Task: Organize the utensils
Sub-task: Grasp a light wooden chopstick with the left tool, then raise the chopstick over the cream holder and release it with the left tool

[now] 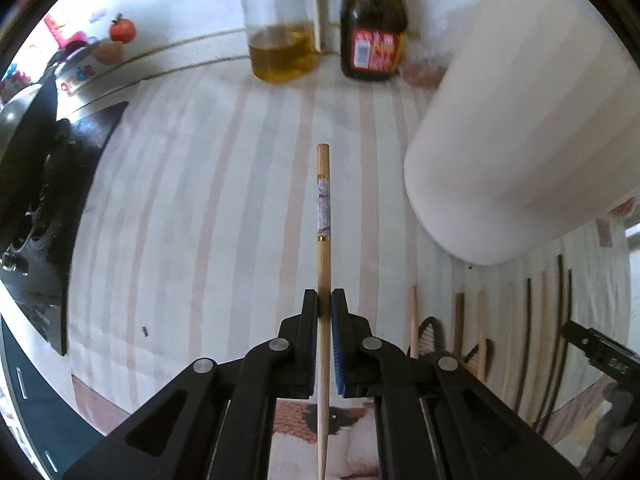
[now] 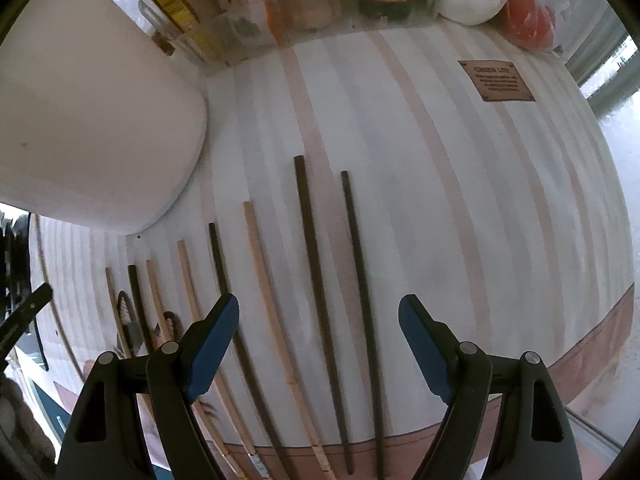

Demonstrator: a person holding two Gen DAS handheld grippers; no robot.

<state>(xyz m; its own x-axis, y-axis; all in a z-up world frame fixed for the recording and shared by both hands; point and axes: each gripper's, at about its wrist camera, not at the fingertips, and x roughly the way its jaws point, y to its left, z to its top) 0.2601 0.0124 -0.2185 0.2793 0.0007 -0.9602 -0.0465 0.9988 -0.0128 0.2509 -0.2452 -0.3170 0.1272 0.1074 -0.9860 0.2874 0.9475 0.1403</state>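
My left gripper [image 1: 324, 300] is shut on a light wooden chopstick [image 1: 323, 184] with a patterned band, held above the striped mat [image 1: 200, 200] and pointing away. A tall white holder [image 1: 520, 128] stands to its right. Several more chopsticks [image 1: 528, 320] lie in a row on the mat at the lower right. In the right wrist view my right gripper [image 2: 319, 320] is open and empty above that row of dark chopsticks [image 2: 316, 280] and light chopsticks [image 2: 268, 280]. The white holder [image 2: 88, 120] stands at the upper left there.
An oil jar [image 1: 282, 36] and a dark sauce bottle [image 1: 374, 28] stand at the back of the mat. A black stove [image 1: 44, 184] is on the left. A clear bin of packets [image 2: 320, 4], a tomato [image 2: 528, 24] and a brown label [image 2: 496, 80] show in the right wrist view.
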